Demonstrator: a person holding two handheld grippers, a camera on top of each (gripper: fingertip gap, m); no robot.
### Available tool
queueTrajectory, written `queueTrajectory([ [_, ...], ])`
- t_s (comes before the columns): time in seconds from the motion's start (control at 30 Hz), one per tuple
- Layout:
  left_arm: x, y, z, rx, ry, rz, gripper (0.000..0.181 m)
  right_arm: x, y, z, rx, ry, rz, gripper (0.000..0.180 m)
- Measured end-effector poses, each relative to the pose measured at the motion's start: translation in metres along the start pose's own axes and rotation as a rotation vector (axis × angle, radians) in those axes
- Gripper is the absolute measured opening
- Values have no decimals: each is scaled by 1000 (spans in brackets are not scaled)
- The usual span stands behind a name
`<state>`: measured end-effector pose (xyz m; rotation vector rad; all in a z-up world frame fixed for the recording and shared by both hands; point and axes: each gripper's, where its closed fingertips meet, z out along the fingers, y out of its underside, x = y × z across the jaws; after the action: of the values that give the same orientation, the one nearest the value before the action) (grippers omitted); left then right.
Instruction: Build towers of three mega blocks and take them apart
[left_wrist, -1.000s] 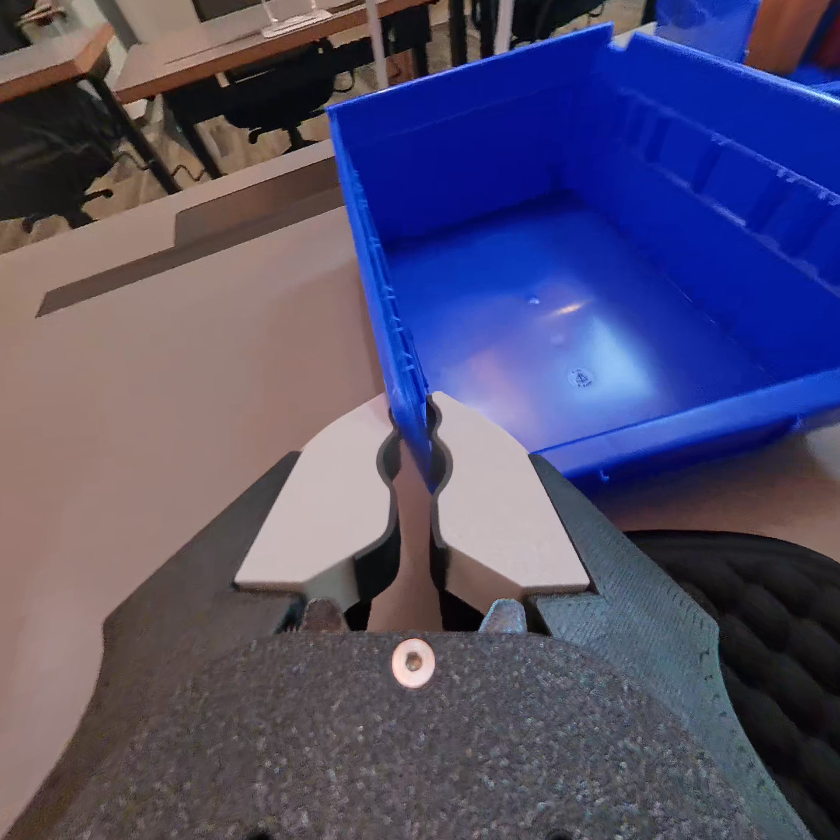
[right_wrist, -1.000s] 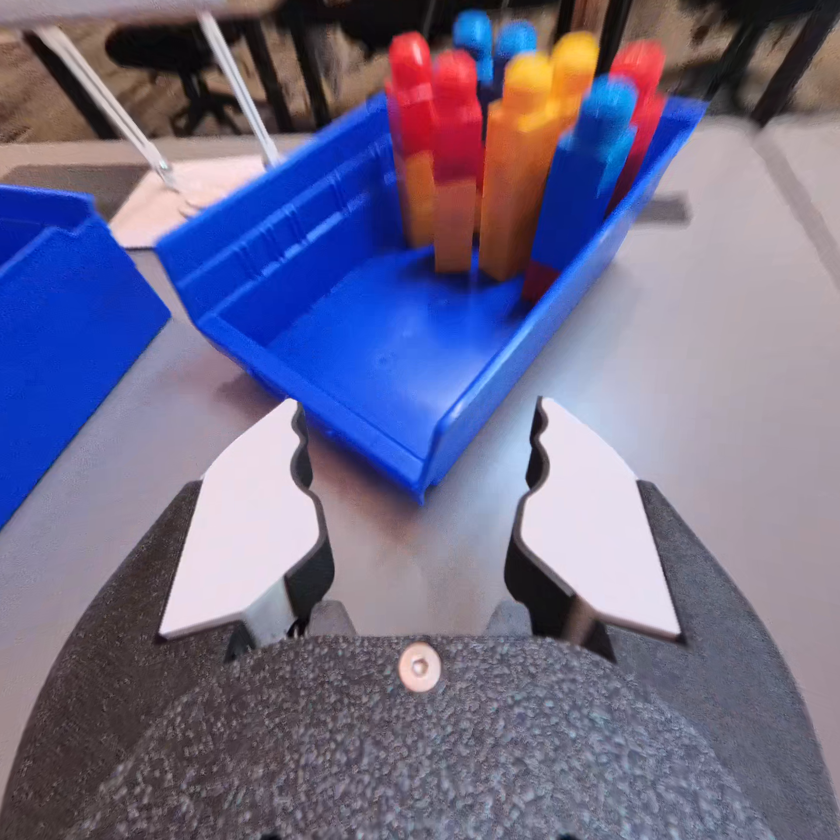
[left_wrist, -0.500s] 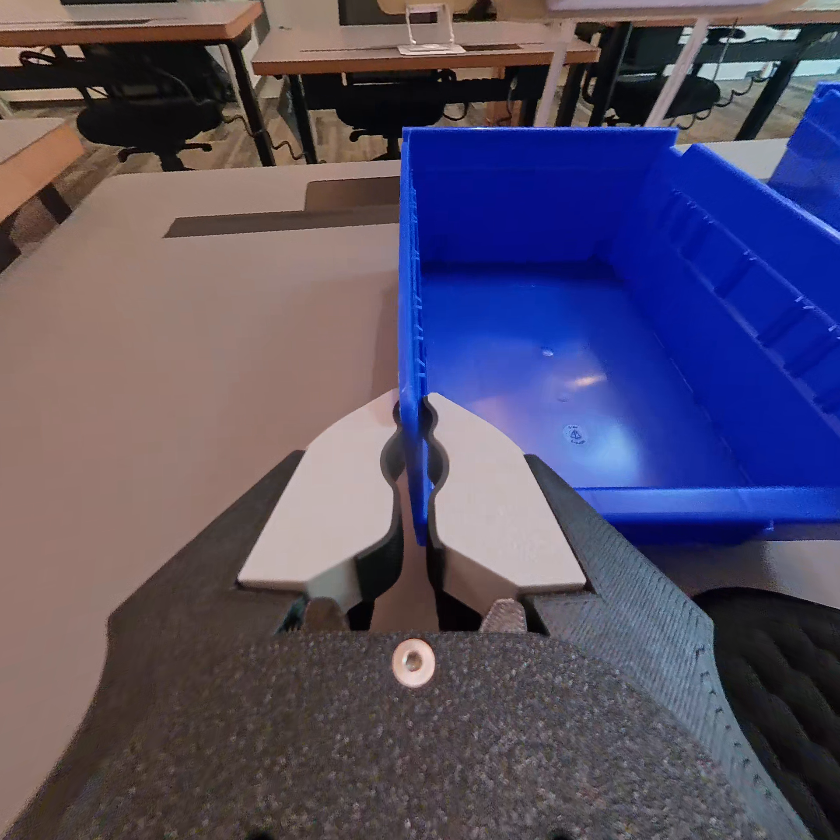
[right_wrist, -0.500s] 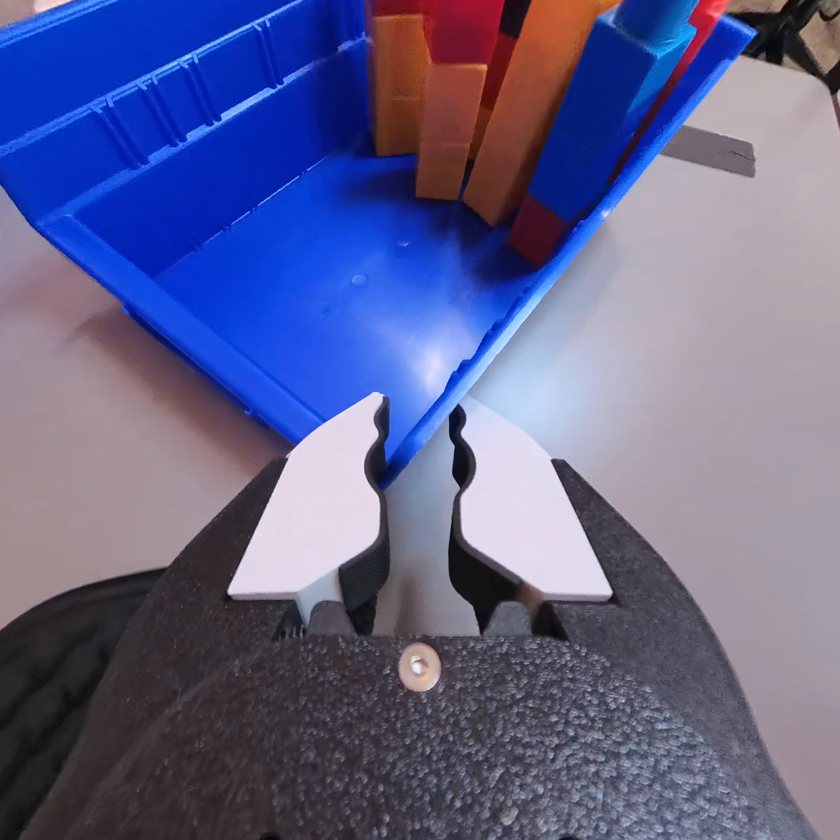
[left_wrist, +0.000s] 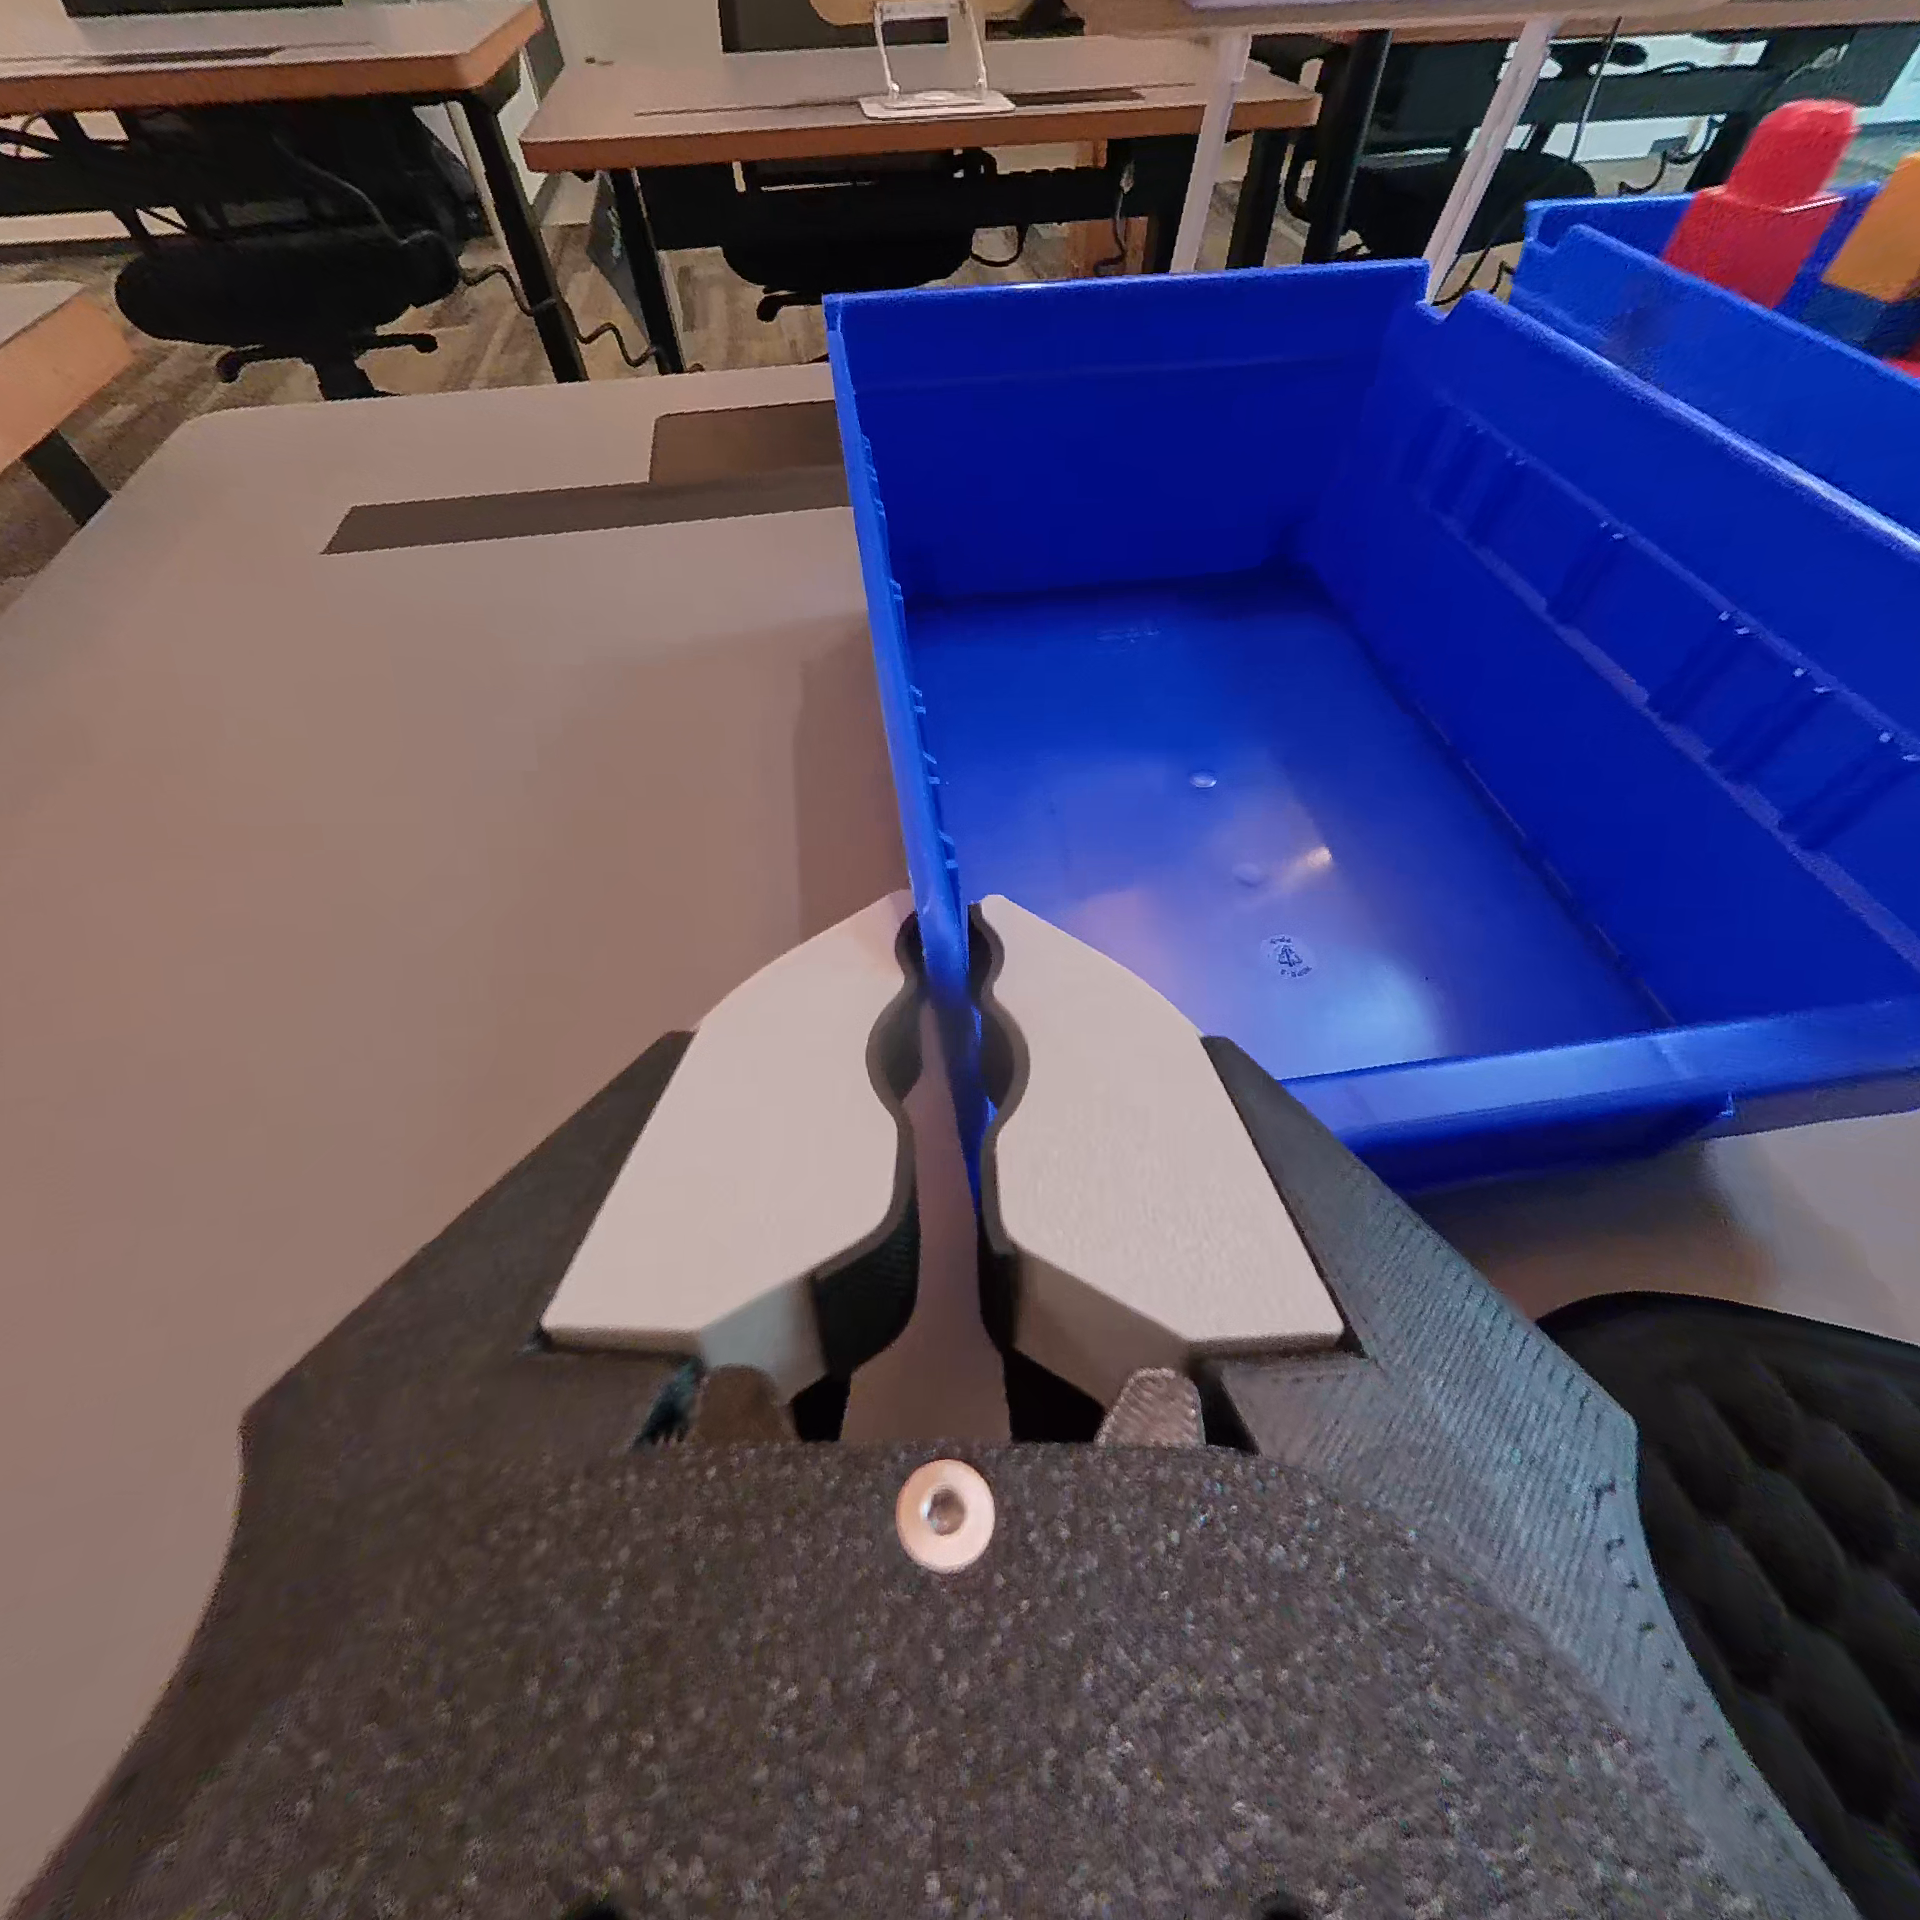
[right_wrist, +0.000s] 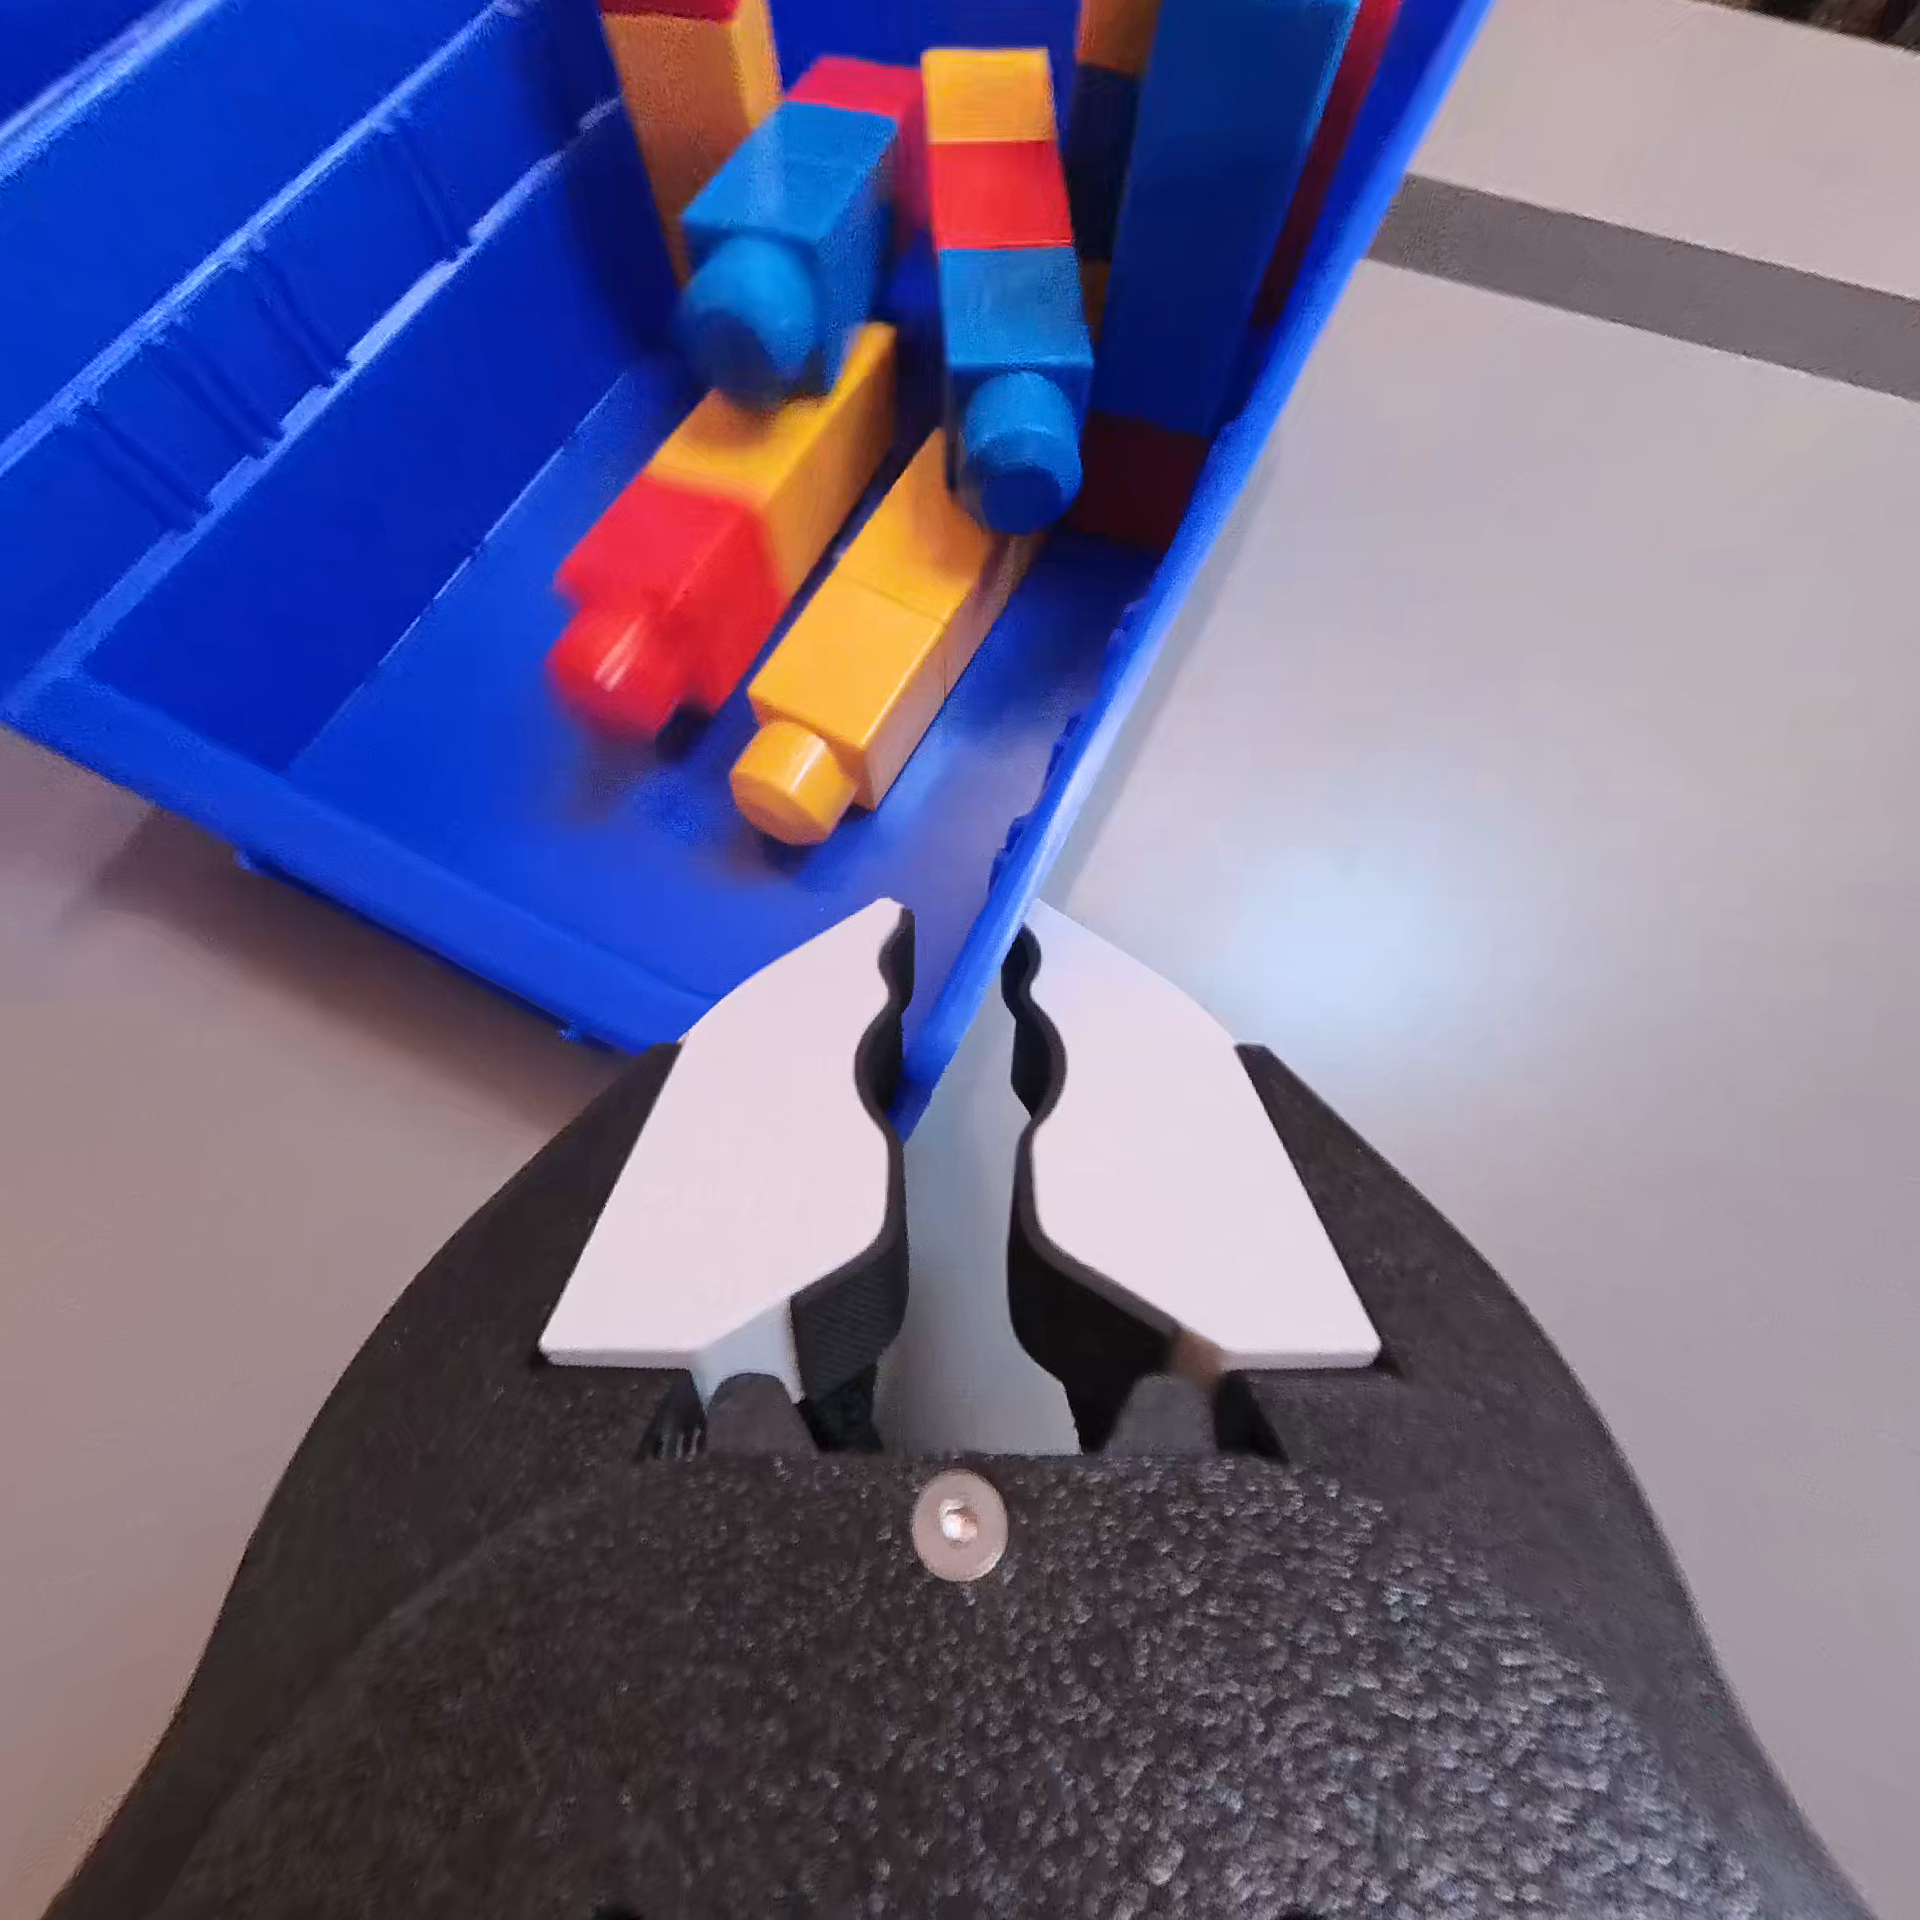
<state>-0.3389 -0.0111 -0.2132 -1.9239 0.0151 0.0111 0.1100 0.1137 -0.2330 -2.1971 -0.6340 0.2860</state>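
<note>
My left gripper (left_wrist: 943, 920) is shut on the left side wall of an empty blue bin (left_wrist: 1091, 447) at its near corner. My right gripper (right_wrist: 961, 925) is shut on the right side wall of a second blue bin (right_wrist: 312, 343), which also shows at the far right of the left wrist view (left_wrist: 1683, 322). Several three-block towers are in this bin. A red-and-orange tower (right_wrist: 675, 592) and a yellow tower (right_wrist: 862, 665) lie flat, studs toward me. Two blue-topped towers (right_wrist: 1013, 312) lean forward over them. A blue tower (right_wrist: 1216, 208) stands against the right wall.
Both bins sit on a grey table (left_wrist: 416, 831) with a dark strip (left_wrist: 582, 509) toward its back. A black padded object (left_wrist: 1766, 1538) lies at the near right. Desks and office chairs (left_wrist: 291, 281) stand beyond the table's far edge. My hands' fingertips stand some 45 centimeters from each other.
My right gripper moved in and closed on the bin's right wall. Several towers that stood upright have toppled toward me. My left gripper kept its hold as the empty bin swung round.
</note>
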Motion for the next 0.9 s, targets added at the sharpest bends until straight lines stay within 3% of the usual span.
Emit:
queueTrajectory([
  [0.17,5,0,0,-2,24,16,6,-13,-8,10,27,-56,-30,18],
  [0.27,10,0,-1,-8,37,39,7,-24,-7,11,27,-82,-44,41],
  [0.37,14,-2,-3,-6,60,46,11,-31,-20,-17,102,-12,-59,52],
  [0.53,12,0,-3,-20,37,76,23,-112,-18,-45,123,-20,-201,85],
  [0.67,7,2,-9,-22,54,75,8,-154,-33,-51,191,62,-324,80],
  [0.83,8,3,-11,-28,64,81,8,-247,-30,-34,180,-342,-260,72],
  [0.9,9,4,-13,-36,50,107,8,-266,-32,-10,158,-393,-237,74],
])
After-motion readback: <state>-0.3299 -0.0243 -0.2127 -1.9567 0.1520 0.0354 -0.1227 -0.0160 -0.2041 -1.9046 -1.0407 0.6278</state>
